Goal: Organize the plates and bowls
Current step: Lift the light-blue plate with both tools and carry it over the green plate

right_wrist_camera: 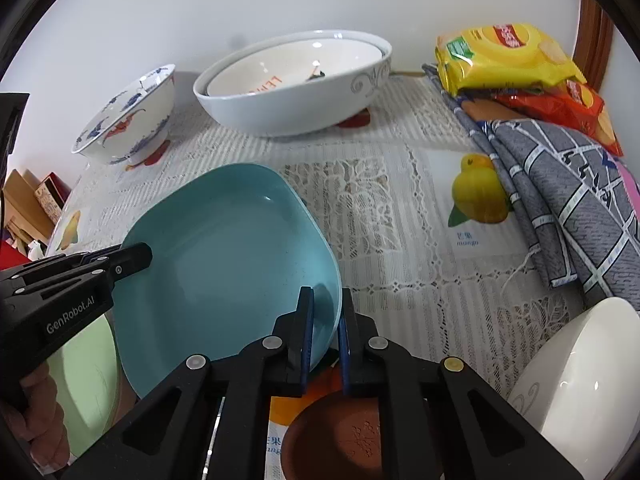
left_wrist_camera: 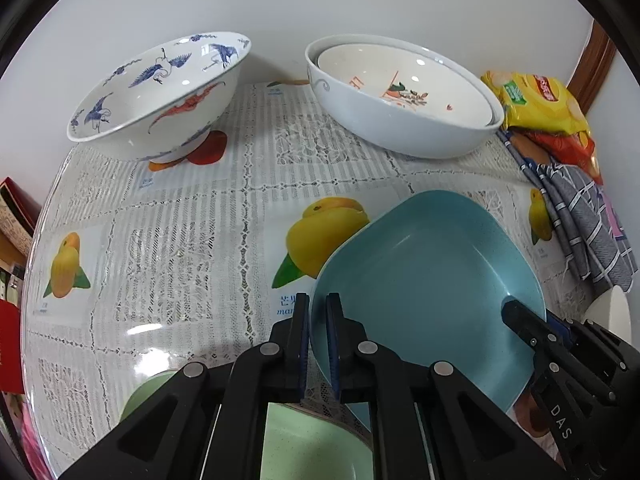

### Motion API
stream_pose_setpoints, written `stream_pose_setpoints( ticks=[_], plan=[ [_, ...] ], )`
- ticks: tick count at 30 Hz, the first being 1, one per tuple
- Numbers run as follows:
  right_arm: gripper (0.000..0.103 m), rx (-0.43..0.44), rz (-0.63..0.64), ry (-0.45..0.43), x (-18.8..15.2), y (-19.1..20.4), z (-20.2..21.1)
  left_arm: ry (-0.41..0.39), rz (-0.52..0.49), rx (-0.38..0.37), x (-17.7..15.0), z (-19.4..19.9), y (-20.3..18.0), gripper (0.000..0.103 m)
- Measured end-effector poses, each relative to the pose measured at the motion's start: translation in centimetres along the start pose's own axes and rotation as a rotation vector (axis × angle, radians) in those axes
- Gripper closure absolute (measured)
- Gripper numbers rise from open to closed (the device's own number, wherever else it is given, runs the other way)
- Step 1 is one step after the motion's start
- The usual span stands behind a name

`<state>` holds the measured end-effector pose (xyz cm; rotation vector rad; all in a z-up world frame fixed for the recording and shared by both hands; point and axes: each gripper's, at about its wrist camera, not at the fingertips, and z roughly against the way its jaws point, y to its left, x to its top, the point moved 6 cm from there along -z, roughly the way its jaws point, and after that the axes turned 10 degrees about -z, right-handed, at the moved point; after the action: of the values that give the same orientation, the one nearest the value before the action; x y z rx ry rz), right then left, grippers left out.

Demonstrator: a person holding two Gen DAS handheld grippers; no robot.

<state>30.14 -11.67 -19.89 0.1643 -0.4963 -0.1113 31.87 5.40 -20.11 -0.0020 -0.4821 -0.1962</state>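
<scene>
Your left gripper (left_wrist_camera: 318, 308) is clamped on the left rim of the blue plate (left_wrist_camera: 432, 280), and your right gripper (right_wrist_camera: 326, 304) pinches its opposite rim. The plate hangs tilted between them above the fruit-print tablecloth (left_wrist_camera: 180, 220), with a green plate (left_wrist_camera: 304, 440) below the left gripper.

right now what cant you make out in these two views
- Green dish: left wrist view, mostly hidden behind the left gripper, cut by the bottom edge.
- Brown clay dish: right wrist view, partly behind the right gripper.
- White bowl: cut off at the right edge.
- Inner bowl's lettering: partly hidden by the outer bowl's rim.
</scene>
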Motion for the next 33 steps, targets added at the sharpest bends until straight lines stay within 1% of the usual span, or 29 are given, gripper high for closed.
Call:
stream_pose_setpoints(
  ticks=[6,12,19,27,33],
  plan=[
    [0.093,0.034,-0.016,-0.033,0.5,0.2,1.5,-0.035,0.004,-0.009,0.3,1.5,0.2,0.095],
    [0.093,0.036,-0.012,-0.055,1.0,0.6,2.9,-0.06,0.007,-0.001,0.4,3.0,0.2,0.094],
    [0.094,0.042,-0.017,-0.089,1.3,0.5,6.1,-0.118,-0.005,0.031,0.9,5.9,-0.7,0.093],
    [0.095,0.086,-0.043,-0.114,1.4,0.6,9.1,-0.142,0.004,0.036,-0.3,8.7,-0.8,0.093],
    [0.095,0.108,-0.015,-0.123,0.6,2.3,10.3,-0.144,0.028,0.045,-1.6,10.2,0.5,0.093]
  ],
)
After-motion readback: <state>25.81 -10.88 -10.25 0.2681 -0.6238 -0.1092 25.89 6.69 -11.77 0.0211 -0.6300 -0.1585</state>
